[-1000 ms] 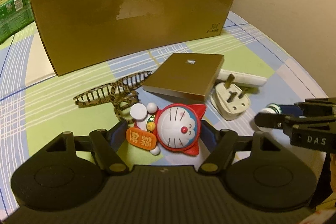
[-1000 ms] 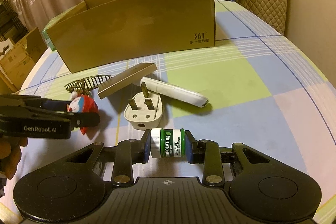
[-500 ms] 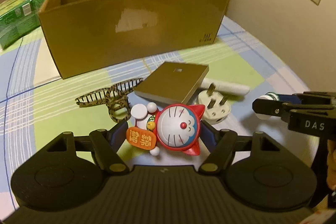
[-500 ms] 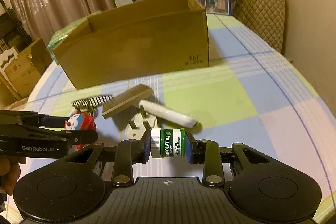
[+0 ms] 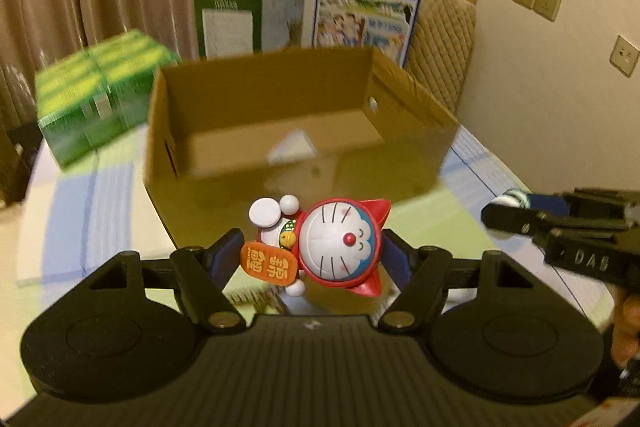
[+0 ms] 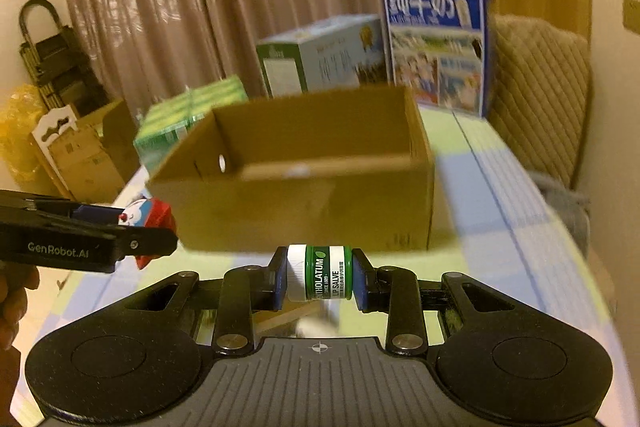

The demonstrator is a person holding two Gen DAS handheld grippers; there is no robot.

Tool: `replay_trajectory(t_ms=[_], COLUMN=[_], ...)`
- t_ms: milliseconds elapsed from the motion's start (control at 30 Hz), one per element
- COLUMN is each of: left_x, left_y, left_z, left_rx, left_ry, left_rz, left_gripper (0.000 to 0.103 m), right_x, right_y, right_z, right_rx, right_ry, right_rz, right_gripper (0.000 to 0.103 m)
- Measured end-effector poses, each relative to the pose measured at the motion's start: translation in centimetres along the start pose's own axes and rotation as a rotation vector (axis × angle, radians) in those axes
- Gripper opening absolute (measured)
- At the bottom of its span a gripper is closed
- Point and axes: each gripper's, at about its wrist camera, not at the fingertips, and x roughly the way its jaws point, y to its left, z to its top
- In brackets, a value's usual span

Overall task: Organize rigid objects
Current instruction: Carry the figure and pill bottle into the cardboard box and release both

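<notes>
The left gripper [image 5: 316, 253] clamps a Doraemon figure [image 5: 332, 243]; the right gripper [image 6: 320, 277] grasps a lip-salve jar [image 6: 320, 277] before the cardboard box [image 6: 304, 203].

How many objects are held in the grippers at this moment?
2. The Doraemon figure is clamped in the left gripper; the lip salve jar is clamped in the right gripper. Both are before the cardboard box.

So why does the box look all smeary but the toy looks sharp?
Left wrist view: the box and green pack are smeared by motion, while the toy stays sharp because it is clamped in the left hand-held gripper. Right wrist view: same, blurry box, crisp lip salve, and warm, dim light.
</notes>
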Motion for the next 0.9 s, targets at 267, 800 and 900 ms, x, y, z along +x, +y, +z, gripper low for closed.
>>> replay_trajectory(t_ms=[267, 800, 900], left_x=[1.2, 8.0, 8.8], left_y=[2.1, 4.7, 5.0], left_z=[6.1, 7.7, 7.6], left_rx=[-0.024, -0.026, -0.034], left_ry=[-0.030, 0.054, 0.064], left_rz=[0.094, 0.164, 0.166], left_gripper=[0.069, 0.070, 0.070], right_x=[2.8, 10.8, 11.4], right_y=[-1.9, -4.4, -4.5], right_z=[7.9, 11.0, 10.8], right_rx=[-0.034, -0.036, -0.031], right_ry=[-0.028, 0.082, 0.094], right_rz=[0.029, -0.006, -0.008], right_gripper=[0.029, 0.029, 0.029])
